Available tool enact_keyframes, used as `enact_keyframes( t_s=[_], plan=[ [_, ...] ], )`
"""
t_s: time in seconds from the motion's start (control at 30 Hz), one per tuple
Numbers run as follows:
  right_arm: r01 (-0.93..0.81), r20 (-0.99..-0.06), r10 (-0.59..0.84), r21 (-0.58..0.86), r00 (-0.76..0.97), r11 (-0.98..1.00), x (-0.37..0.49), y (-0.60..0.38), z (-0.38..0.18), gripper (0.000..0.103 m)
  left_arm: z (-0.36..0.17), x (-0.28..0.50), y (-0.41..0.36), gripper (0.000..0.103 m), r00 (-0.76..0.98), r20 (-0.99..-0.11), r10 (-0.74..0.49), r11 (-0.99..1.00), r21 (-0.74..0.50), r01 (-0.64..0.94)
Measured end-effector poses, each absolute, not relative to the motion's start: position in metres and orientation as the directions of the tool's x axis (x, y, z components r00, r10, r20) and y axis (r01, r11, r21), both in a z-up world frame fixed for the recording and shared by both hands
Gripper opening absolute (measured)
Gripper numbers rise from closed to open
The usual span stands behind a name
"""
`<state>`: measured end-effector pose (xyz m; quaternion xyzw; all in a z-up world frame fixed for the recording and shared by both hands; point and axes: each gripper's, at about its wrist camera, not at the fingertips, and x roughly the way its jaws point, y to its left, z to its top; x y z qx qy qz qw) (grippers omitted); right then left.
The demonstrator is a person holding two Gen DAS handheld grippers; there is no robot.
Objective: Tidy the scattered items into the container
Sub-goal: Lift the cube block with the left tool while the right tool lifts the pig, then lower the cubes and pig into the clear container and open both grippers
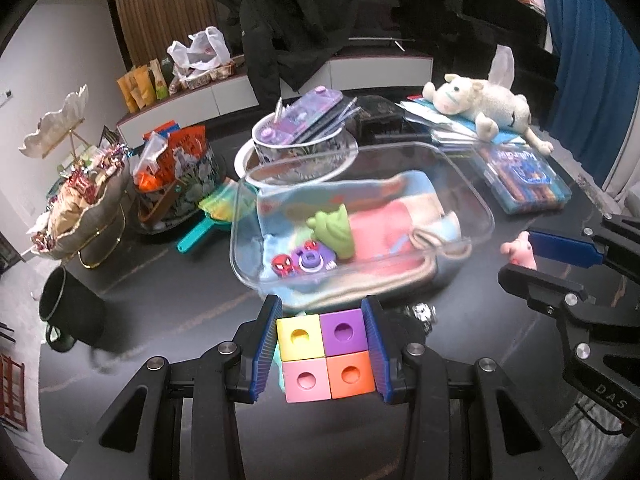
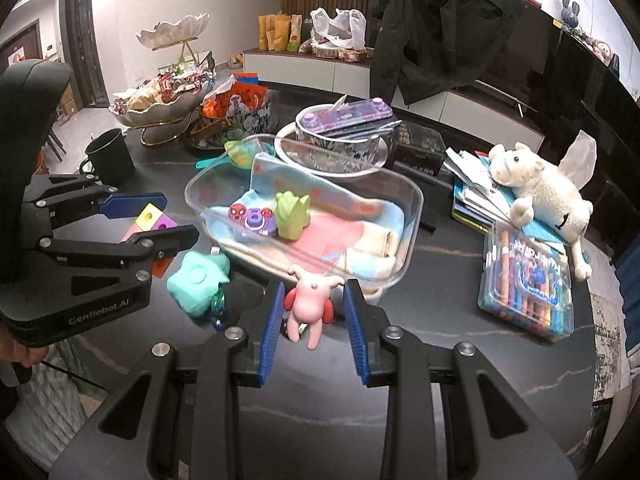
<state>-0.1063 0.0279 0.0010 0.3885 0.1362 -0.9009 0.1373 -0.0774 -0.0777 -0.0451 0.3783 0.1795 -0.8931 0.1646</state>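
While you hold both tools over the dark table (image 2: 440, 320), your left gripper (image 1: 325, 354) has its blue pads clamped on a block of four cubes (image 1: 326, 354), yellow, purple, pink and orange, each with a round hole. Your right gripper (image 2: 314, 320) has its pads just beside a pink figure (image 2: 308, 308); you cannot tell from either view whether they press it or stand slightly apart.

Read the markings: the right wrist view shows "GenRobot.AI" on the left gripper's body, and the left wrist view shows "DAS" on the right gripper's body.

Only the right wrist view shows the mint star-shaped toy (image 2: 198, 282) lying on the table near the container's front edge.

Just beyond both grippers stands the clear plastic container (image 1: 486, 216). It holds a folded pastel cloth (image 1: 384, 232), a green figure (image 1: 334, 230), a purple toy camera (image 1: 312, 262) and a red spider-face badge (image 1: 283, 265).

To the right lies a crayon case (image 2: 528, 280) whose label is too blurred to read. Farther back, a white plush lamb (image 2: 540, 192) rests on stacked papers, and a black mug (image 2: 110, 156) stands at the left.
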Motion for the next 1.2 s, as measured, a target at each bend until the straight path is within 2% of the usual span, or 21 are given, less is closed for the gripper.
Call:
enact_keyframes(
  t_s=[0.6, 1.2],
  plan=[
    [0.351, -0.733, -0.149, -0.130, -0.664, -0.928, -0.152, 0.029, 0.004, 0.028, -0.037, -0.113, -0.110, 0.038, -0.672, -0.722, -0.167, -0.879, -0.199, 0.433],
    [0.375, -0.747, -0.169, -0.115, -0.643, -0.920, -0.189, 0.022, -0.012, 0.028, -0.052, -0.142, -0.139, 0.038, -0.663, -0.730, -0.165, -0.869, -0.210, 0.448]
  ],
)
